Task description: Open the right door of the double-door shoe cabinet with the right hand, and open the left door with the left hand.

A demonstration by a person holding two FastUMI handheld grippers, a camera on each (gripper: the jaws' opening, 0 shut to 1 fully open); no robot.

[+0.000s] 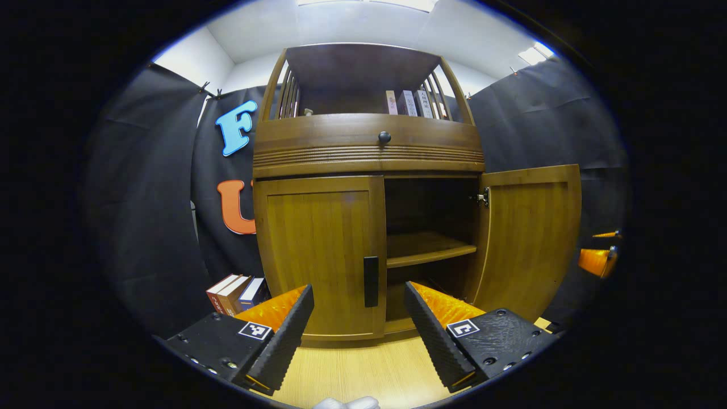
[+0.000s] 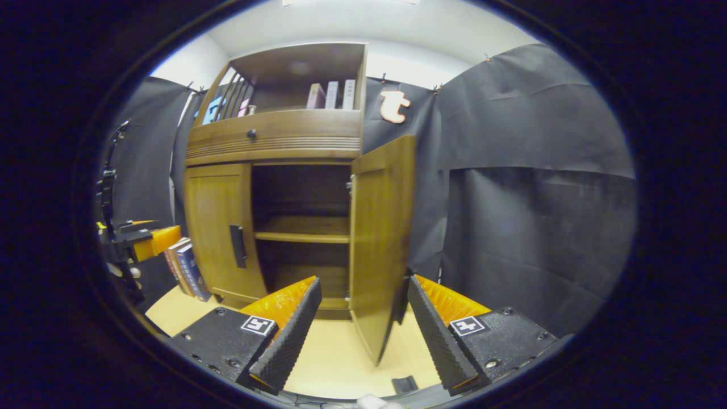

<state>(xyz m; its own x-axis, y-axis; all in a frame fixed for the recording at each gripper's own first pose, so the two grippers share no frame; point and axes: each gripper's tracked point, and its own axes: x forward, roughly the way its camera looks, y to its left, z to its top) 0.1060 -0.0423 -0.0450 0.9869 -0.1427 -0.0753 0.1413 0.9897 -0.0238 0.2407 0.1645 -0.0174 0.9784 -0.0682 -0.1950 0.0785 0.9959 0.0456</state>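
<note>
The double-door shoe cabinet (image 1: 369, 153) stands on a pale wooden floor (image 1: 363, 369) against the black cloth wall, straight ahead in the left gripper view and to the left of centre in the right gripper view. It is dark brown wood, with an open upper shelf above a ribbed band that carries a small round knob (image 1: 384, 137).

The right door (image 1: 531, 238) is swung wide open, showing a dark interior with one inner shelf (image 1: 429, 253). In the right gripper view this door (image 2: 380, 238) stands edge-on between the right tool's fingers, which do not touch it. The left door (image 1: 321, 255) is closed, its dark vertical handle (image 1: 371, 281) near its inner edge.

The left tool (image 1: 359, 335) is spread wide, facing the left door's handle but apart from it, holding nothing. The right tool (image 2: 363, 332) is also spread wide and holds nothing.

A few books (image 1: 406, 103) stand on the upper shelf; their spines carry writing too small to read. More books (image 1: 235, 292) lean on the floor just beside the cabinet's left side, their lettering likewise illegible.

Each tool's body bears small square black-and-white marker tags (image 1: 254, 330).
</note>
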